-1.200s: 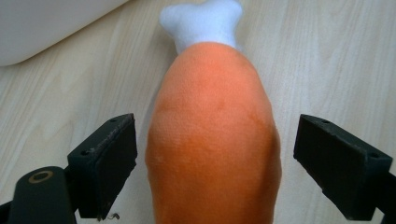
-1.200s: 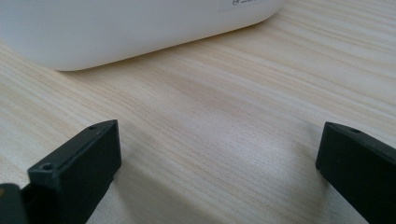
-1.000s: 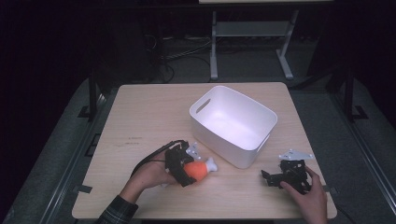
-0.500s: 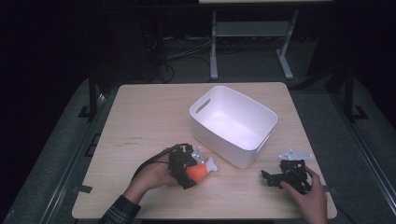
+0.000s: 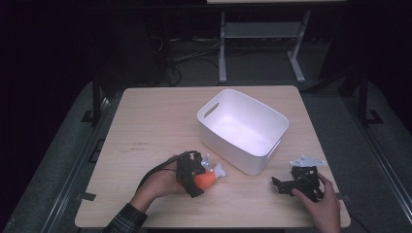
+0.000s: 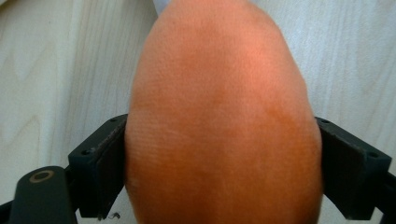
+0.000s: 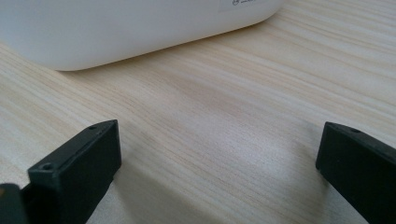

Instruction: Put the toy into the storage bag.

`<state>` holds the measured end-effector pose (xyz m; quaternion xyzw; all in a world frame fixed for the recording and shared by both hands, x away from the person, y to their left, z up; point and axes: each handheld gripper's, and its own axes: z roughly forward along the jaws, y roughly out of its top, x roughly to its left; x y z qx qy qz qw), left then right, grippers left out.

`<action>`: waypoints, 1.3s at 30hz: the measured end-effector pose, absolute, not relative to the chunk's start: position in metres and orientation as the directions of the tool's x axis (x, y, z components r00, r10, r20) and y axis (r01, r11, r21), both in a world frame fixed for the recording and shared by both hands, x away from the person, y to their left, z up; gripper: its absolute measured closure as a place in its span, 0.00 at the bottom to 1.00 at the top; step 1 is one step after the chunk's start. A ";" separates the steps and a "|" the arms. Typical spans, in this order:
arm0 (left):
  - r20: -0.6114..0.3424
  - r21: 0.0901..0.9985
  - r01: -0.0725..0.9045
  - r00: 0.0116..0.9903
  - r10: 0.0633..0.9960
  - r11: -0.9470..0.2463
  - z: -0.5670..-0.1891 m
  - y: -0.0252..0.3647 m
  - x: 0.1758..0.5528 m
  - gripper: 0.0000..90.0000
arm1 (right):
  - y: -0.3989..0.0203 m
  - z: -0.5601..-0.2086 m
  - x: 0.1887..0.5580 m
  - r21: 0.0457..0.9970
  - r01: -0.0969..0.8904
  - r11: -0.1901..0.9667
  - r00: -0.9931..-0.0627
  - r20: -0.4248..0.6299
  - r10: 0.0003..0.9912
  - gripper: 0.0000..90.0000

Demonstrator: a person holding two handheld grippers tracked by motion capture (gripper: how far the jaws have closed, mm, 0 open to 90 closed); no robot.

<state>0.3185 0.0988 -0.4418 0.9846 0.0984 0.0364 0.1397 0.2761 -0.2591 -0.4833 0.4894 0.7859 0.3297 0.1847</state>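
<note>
A rounded orange object with a finely pebbled, matt skin (image 6: 219, 126) is seen in the left gripper view, egg-shaped and tapering away from the camera, its colour slightly blotched in darker and paler bands. It is clamped between the two black jaws of the left gripper (image 5: 194, 175), whose flat, blocky pads (image 6: 100, 170) are pressed against its two sides, so the jaws are closed on it to its full width. In the high view, a small white, knobbed piece (image 5: 218, 170) is seen at the end of the orange object that faces the white rectangular plastic bin (image 5: 241, 130); what it is cannot be told. The orange object is held just above or on the pale wood-grain tabletop (image 5: 160, 116), close to the near left corner of the bin but apart from it.

The bin is smooth and glossy, with rounded corners, slanting walls and a cut-out handle slot in its end wall. On the near right side of the bin, the right gripper (image 5: 297, 183) is rested low on the tabletop in the person's hand; its jaws are spread wide with nothing between them, and bare wood grain is seen in the gap, with the bin's curved lower wall beyond.
</note>
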 end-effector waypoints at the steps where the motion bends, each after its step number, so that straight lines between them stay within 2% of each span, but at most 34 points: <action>1: 0.044 0.282 0.184 0.978 0.204 -0.942 -0.442 0.099 0.319 0.15 | -0.259 -0.483 0.276 0.699 0.647 0.304 -0.453 0.032 0.891 0.00; 20: 0.000 0.324 0.220 0.972 0.233 -0.920 -0.433 0.107 0.319 0.27 | -0.259 -0.483 0.276 0.699 0.648 0.304 -0.453 0.032 0.891 0.00; 39: -0.026 0.428 0.270 0.958 0.287 -0.863 -0.419 0.134 0.323 0.28 | -0.259 -0.483 0.276 0.699 0.648 0.304 -0.453 0.032 0.891 0.00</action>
